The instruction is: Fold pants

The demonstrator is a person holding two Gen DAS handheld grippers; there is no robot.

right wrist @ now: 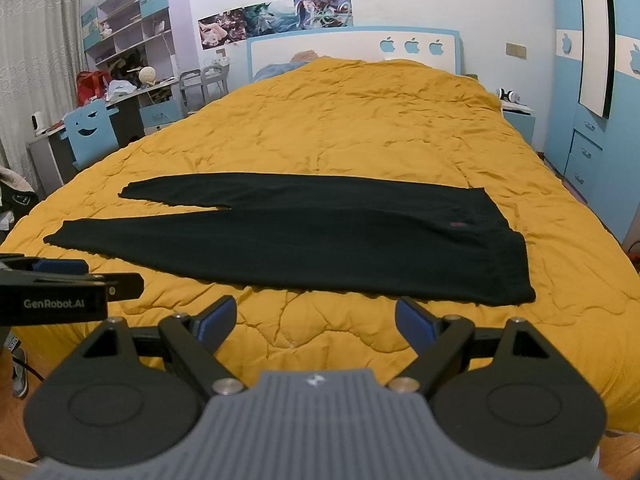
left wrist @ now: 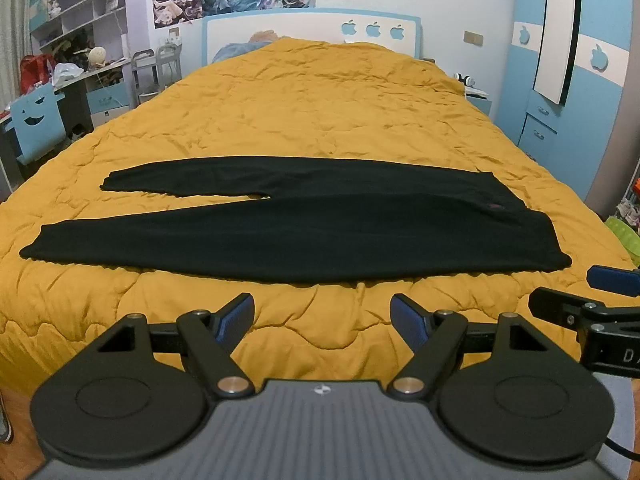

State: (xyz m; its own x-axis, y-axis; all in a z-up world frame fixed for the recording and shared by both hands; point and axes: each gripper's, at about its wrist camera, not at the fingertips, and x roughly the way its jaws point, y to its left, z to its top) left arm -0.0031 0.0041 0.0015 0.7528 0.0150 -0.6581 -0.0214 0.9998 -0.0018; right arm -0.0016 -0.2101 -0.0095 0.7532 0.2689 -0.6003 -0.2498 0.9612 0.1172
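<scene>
A pair of black pants [left wrist: 304, 224] lies flat and unfolded across the near part of a bed covered by a mustard-yellow quilt [left wrist: 320, 112], the two legs running toward the left of the view with a narrow wedge of quilt showing between them, the waistband end toward the right. A small reddish mark [right wrist: 456, 224] sits near the waist. The left claw [left wrist: 322, 312] hangs above the quilt's near edge, just short of the pants, its blue-padded fingers [left wrist: 240, 312] spread wide with nothing between them. The right claw [right wrist: 316, 318] hangs beside it in the same way, fully spread and empty, facing the waist end. Each claw shows at the edge of the other's view. Behind the bed stand a white and blue headboard [right wrist: 352, 46] and a row of posters [right wrist: 276, 18]
</scene>
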